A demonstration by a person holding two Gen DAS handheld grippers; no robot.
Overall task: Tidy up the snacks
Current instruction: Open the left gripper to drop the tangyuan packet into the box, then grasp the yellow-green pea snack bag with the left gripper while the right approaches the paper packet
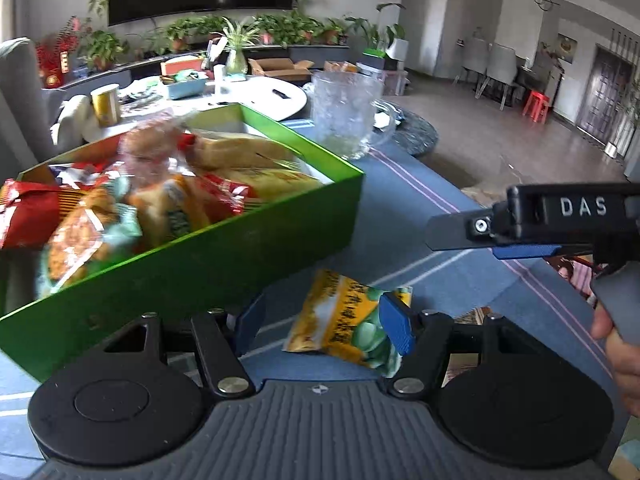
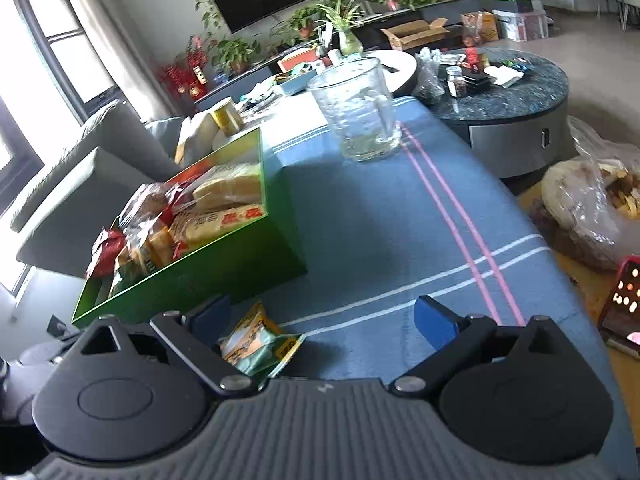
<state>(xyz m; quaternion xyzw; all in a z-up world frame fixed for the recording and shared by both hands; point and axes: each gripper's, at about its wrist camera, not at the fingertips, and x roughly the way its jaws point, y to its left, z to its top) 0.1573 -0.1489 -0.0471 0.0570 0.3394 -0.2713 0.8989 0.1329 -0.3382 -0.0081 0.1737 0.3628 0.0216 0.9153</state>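
Spread across a blue tablecloth [image 2: 380, 216] with white and pink stripes. At the left, a green box [image 1: 224, 256] crowded with wrapped snacks [image 1: 168, 184] — red, orange and pale yellow packets heaped to the rim. Behind it on the cloth, upright and well apart, a clear glass mug [image 2: 360, 112]. Just in front of the box's near wall, lying flat on the cloth outside the box, a single yellow-and-green snack packet [image 1: 344, 316].

Left gripper [image 1: 316, 320] low over that packet, jaws apart and released; right blue pad [image 1: 396, 328] at the packet's edge, whether touching cannot be told, left pad hidden behind the box corner. Nothing clamped.

Right gripper [image 2: 320, 320] likewise spread wide and empty — packet [image 2: 256, 340] beside its left finger, bare cloth between the pads.
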